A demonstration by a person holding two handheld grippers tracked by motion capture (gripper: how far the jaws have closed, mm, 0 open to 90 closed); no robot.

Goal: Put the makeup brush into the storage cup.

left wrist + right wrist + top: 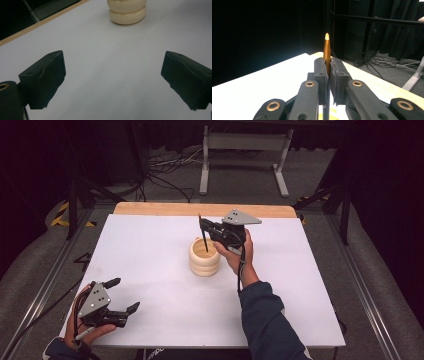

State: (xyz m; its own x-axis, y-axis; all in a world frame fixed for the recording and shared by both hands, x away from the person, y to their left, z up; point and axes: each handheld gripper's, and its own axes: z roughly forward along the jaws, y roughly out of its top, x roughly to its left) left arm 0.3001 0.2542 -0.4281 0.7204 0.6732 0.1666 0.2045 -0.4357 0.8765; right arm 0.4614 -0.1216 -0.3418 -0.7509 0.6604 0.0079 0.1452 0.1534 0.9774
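The white worktop [165, 270] carries one thing, a cream ribbed cup [204, 257], which stands just below and slightly to the left of the right tool [204, 229] in the high view; nothing stands between the two. Beyond the far wooden edge lie a grey floor, loose cables [167, 167] and a pale metal stand [245, 150] (all well behind the right tool and clear of the work).

The right tool is clamped on a slim pen [201, 233]; in the right gripper view its pads [322, 75] press together on the pen [327, 52], whose orange-brown barrel rises above them to a pale tip, while a dark length runs down below them. In the high view the pen stands nearly upright, its lower end at the cup's mouth; whether it touches the rim I cannot tell. The right hand [237, 252] holds its tool level, pointing leftward over the cup, forearm reaching up from the near edge.

The left tool [122, 295] rests low at the near left corner, well apart from the cup, its jaws spread wide with nothing between them; in the left gripper view the cup [127, 11] stands far ahead, past bare worktop; the left hand [85, 320] cradles it from beneath.
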